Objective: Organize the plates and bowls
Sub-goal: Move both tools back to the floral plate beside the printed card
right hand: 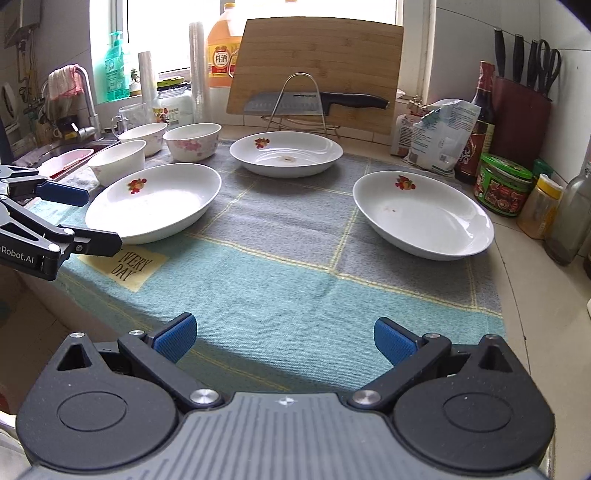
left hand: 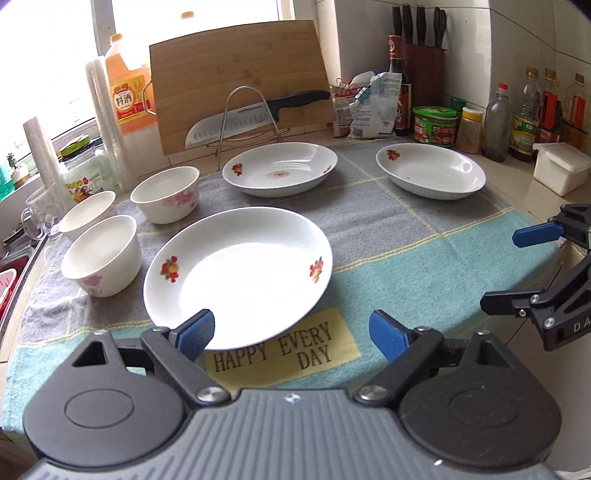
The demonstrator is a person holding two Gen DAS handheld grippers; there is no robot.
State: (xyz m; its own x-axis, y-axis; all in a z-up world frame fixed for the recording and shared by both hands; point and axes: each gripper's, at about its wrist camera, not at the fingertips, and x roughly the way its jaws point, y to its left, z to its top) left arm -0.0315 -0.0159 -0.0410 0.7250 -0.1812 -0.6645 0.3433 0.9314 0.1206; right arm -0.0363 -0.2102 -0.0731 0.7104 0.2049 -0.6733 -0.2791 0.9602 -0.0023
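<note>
Left wrist: tongs [left hand: 291, 334] spread, near plate [left hand: 238, 275].

Three shallow white floral plates [left hand: 236, 273] and three white pink-flowered bowls [left hand: 101, 254] are counted; five black-handled knives [left hand: 419, 22], possibly scissors among them.

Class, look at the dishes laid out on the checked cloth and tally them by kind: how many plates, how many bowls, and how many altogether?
Plates: 3 (near plate, middle plate, right plate)
Bowls: 3 (front bowl, rear bowl, left bowl)
Total: 6 dishes, all on the cloth
</note>
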